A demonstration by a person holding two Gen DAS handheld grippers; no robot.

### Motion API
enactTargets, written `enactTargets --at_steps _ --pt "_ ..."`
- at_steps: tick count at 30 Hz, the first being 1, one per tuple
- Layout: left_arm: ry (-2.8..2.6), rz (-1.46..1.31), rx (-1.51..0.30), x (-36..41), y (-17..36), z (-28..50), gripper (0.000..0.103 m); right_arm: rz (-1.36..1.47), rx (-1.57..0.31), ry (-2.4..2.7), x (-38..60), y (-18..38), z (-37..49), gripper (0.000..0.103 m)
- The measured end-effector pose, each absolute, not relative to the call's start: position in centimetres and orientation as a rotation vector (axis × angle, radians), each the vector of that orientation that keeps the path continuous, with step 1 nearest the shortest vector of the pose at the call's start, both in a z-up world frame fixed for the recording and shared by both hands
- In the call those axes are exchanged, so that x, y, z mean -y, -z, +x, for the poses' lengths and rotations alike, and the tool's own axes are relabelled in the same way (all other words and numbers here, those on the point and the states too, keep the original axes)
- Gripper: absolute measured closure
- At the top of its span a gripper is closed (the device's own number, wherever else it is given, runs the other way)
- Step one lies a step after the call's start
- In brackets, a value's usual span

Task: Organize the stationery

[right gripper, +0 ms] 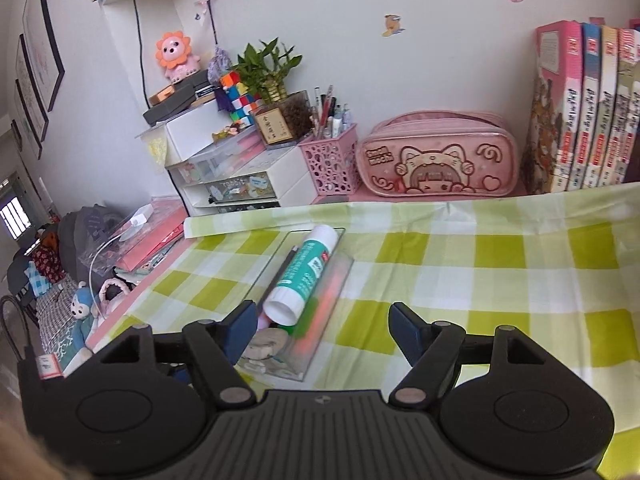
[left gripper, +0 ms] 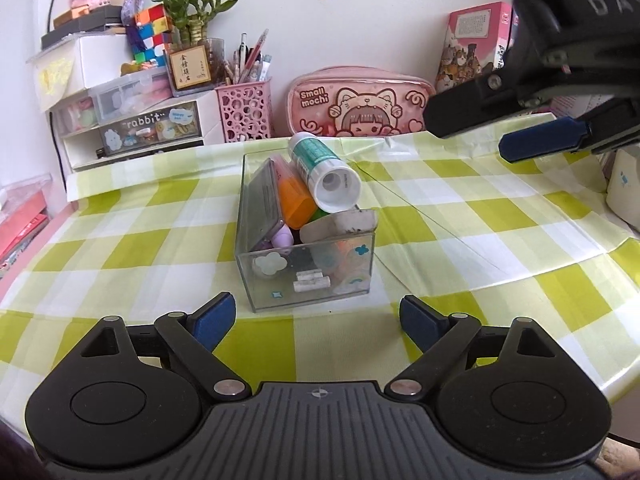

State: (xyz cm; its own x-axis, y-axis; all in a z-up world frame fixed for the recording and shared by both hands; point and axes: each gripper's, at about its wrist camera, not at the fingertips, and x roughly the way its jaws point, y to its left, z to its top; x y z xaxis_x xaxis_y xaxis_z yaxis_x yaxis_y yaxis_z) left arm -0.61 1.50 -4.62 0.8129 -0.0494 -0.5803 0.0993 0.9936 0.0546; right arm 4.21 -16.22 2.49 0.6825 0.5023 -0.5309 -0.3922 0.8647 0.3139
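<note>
A clear rectangular box [left gripper: 308,276] sits at the centre of the left wrist view on the green-and-white checked cloth [left gripper: 460,216], its transparent walls dotted with small stickers. It is crammed: one white glue stick [left gripper: 322,170] with a teal label lies tilted across the top, its round base toward the camera, above one orange highlighter [left gripper: 294,204], one grey flat case [left gripper: 262,200] leaning on the left wall and one lilac piece [left gripper: 282,238]. The left gripper [left gripper: 316,320] hangs just before the box, blue pads spread apart, nothing between them. The right gripper [right gripper: 324,330] is likewise spread and empty; it shows at upper right of the left view. Behind stand one pink pencil case [left gripper: 360,104] and one pink pen basket [left gripper: 244,110].
</note>
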Motion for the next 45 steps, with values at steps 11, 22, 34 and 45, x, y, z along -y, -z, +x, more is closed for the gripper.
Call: enactTargets --at_steps 11,22,34,45 --pt "0.002 0.130 -0.606 0.7 -1.0 -2.6 0.005 0.144 -0.562 -0.294 20.6 -3.2 0.1 0.005" --pt "-0.053 0.089 -0.698 0.2 -1.1 -2.4 0.005 0.045 -0.565 -0.243 19.2 -3.4 -1.0 0.000" --pt "-0.056 0.082 -0.705 0.0 -1.1 -2.2 0.005 0.045 -0.576 -0.247 19.0 -3.3 -0.8 0.000" --pt "-0.054 0.077 -0.706 -0.1 -1.1 -2.1 0.005 0.042 -0.582 -0.255 18.9 -3.3 -0.5 0.000"
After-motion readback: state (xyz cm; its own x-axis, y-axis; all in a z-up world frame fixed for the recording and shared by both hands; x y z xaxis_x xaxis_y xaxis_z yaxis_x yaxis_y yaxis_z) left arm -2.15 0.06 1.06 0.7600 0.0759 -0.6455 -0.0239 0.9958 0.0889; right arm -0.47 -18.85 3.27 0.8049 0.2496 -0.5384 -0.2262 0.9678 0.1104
